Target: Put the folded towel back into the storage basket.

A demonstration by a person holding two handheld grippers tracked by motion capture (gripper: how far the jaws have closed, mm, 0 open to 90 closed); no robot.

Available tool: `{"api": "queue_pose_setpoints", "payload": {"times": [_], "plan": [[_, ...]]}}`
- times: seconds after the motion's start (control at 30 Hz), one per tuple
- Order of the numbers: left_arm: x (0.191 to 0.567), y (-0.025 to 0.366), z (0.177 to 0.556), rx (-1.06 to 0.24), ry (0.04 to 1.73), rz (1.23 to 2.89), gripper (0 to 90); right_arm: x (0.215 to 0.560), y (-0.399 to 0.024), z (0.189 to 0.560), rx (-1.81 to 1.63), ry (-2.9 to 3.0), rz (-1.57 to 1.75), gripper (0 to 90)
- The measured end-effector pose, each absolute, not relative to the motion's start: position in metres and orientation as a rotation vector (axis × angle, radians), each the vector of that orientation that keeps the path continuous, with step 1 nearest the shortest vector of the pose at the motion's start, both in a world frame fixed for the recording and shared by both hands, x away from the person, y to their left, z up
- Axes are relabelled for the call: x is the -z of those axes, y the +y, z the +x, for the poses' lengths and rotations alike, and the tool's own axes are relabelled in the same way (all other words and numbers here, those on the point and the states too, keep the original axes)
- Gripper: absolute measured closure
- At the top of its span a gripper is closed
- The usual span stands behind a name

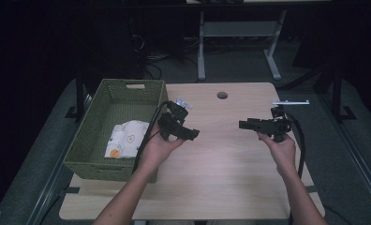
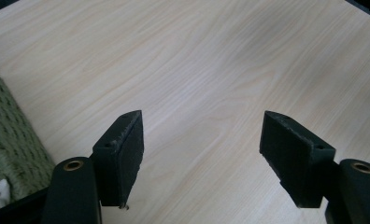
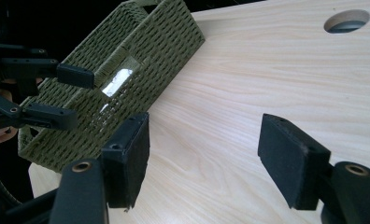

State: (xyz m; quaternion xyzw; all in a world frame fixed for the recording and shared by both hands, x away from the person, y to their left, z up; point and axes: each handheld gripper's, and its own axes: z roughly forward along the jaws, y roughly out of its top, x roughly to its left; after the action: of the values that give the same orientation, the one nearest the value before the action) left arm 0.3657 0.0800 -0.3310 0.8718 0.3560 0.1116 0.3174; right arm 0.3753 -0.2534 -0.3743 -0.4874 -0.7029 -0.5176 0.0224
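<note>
A green woven basket (image 1: 83, 140) stands on the left of the light wooden table (image 1: 221, 159). A folded white cloth with small prints (image 1: 126, 138) lies inside it. My left gripper (image 1: 194, 134) is held just right of the basket, above the table, jaws pointing right. In the left gripper view it (image 2: 202, 126) is open over bare wood, with the basket (image 2: 8, 140) at the left edge. My right gripper (image 1: 242, 124) is held at mid-right, pointing left. It (image 3: 204, 126) is open and empty, facing the basket (image 3: 141, 51) and the open left gripper (image 3: 82, 98).
A round cable hole (image 1: 222, 95) is set in the far middle of the table, also seen in the right gripper view as the hole (image 3: 346, 21). Desk legs and cables stand on the dark floor behind the table. Bare wood lies between the two grippers.
</note>
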Motion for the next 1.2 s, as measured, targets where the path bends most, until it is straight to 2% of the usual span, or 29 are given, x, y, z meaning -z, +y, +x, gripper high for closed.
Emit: {"api": "queue_pose_setpoints", "payload": {"times": [1.2], "plan": [[0.366, 0.053, 0.345, -0.172, 0.947, 2.220, 28.1, 0.401, -0.311, 0.343, 1.580, -2.139, -1.622, 31.6]]}}
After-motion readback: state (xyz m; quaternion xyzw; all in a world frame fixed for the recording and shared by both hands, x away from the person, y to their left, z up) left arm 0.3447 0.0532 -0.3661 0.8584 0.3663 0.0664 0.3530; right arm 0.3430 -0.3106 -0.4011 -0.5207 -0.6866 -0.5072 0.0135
